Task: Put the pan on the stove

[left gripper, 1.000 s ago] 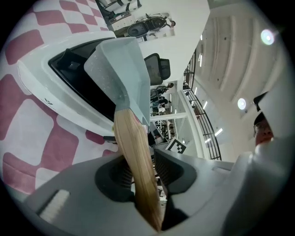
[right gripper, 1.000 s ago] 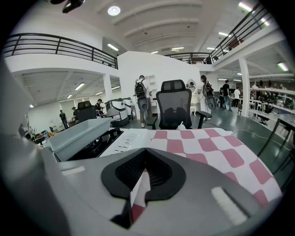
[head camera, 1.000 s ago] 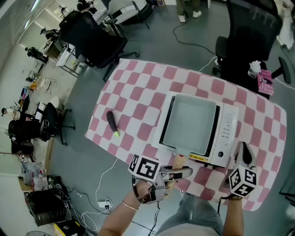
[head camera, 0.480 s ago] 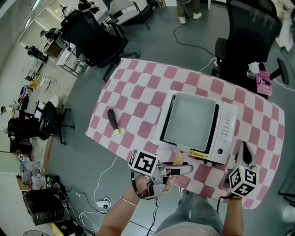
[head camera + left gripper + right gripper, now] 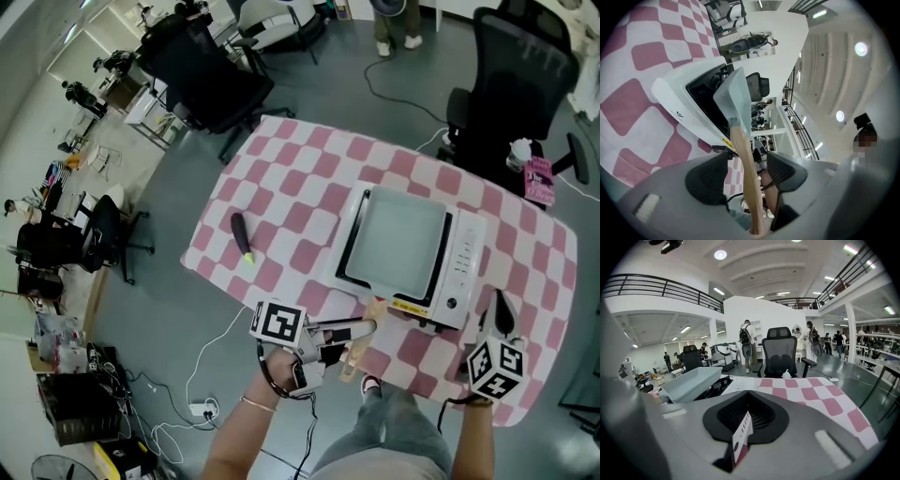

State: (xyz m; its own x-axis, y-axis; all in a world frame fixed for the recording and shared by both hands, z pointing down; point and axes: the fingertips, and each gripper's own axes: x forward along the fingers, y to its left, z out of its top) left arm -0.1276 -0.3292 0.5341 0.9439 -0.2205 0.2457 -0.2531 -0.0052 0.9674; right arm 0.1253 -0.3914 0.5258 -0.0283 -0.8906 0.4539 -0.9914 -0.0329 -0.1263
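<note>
Wooden handle released, pan on the stove.

Grey square pan (image 5: 394,239) sits on the white stove (image 5: 466,258), right of centre on the pink-checked table (image 5: 281,187). Its wooden handle (image 5: 364,330) sticks out past the table edge toward 7 o'clock. The left gripper (image 5: 349,336) has its jaws spread wide, having just been opening. The handle runs between the pads and neither appears to press on it. The right gripper (image 5: 497,309), at 5 o'clock from the stove, has its jaws together, with none of the task's things between them. As I judge it, the placing is done, since the pan rests on the cooktop. All that seems left is to draw the left gripper back off the handle without nudging it.
</note>
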